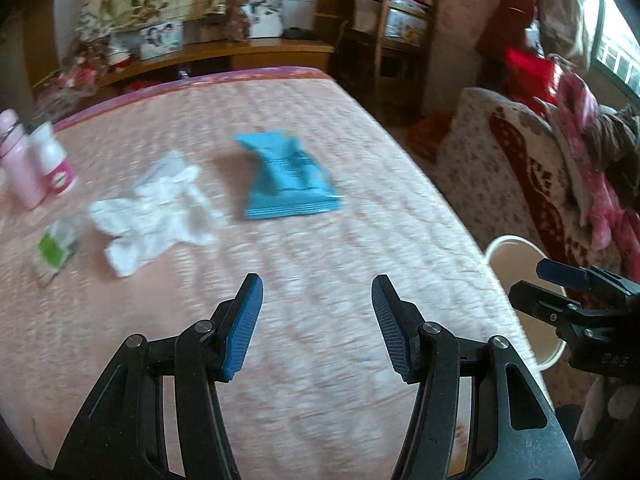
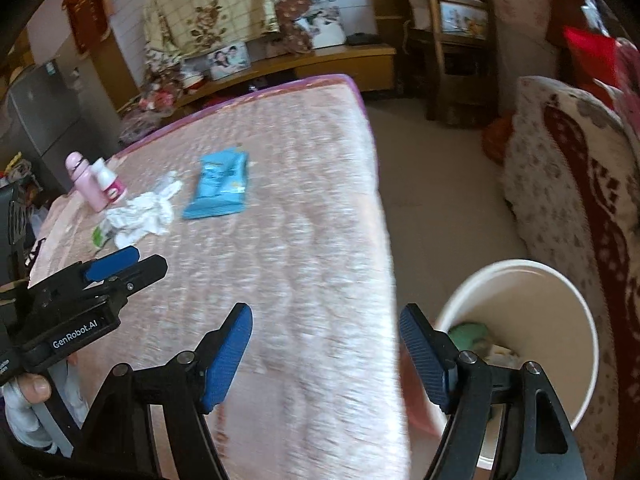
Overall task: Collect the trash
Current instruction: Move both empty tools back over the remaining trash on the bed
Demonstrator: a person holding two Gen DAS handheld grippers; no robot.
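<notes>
We looked over a bed [image 1: 312,248] with a pink quilted cover. A white bin [image 2: 560,288] stood on the floor beside it, some trash already inside. On the cover lay a blue wrapper [image 1: 286,174], a crumpled white tissue [image 1: 156,208] just beside it, then a small green-and-white packet [image 1: 54,250] near two pink bottles [image 1: 36,164]. Our left gripper [image 1: 317,308] and right gripper [image 2: 325,334] both had jaws spread, holding nothing.

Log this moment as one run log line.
left gripper open, empty | right gripper open, empty | blue packet, white tissue on bed | bin beside bed
</notes>
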